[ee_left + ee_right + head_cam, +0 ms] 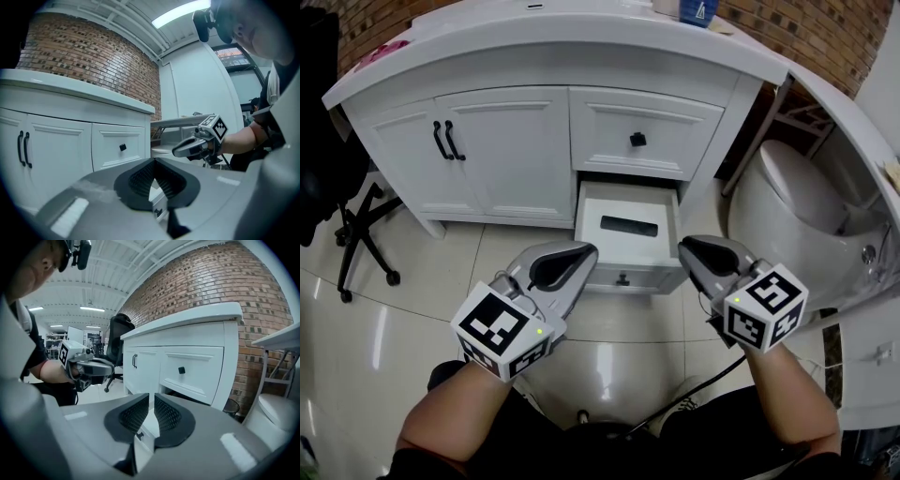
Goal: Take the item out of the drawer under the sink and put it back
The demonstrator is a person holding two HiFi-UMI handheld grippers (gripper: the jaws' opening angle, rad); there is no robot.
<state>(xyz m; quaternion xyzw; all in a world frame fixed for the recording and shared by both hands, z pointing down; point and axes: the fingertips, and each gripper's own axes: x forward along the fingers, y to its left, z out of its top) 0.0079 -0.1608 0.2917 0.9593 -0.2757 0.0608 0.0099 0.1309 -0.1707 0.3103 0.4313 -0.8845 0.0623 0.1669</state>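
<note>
Currently black remote-like item (627, 226) lying inside pulled-out drawer (609, 202). Left gripper (586, 251) hovering at drawer's 7 o'clock, jaws closed, empty. Right gripper (686, 246) hovering at 4 o'clock, jaws barely parted, empty.

Head view steeply down, gripper views low and level, drawer (647, 274) shared

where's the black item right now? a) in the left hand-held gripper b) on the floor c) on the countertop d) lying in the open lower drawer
d, the black item lies flat inside the open lower drawer, just below the closed upper drawer.
</note>
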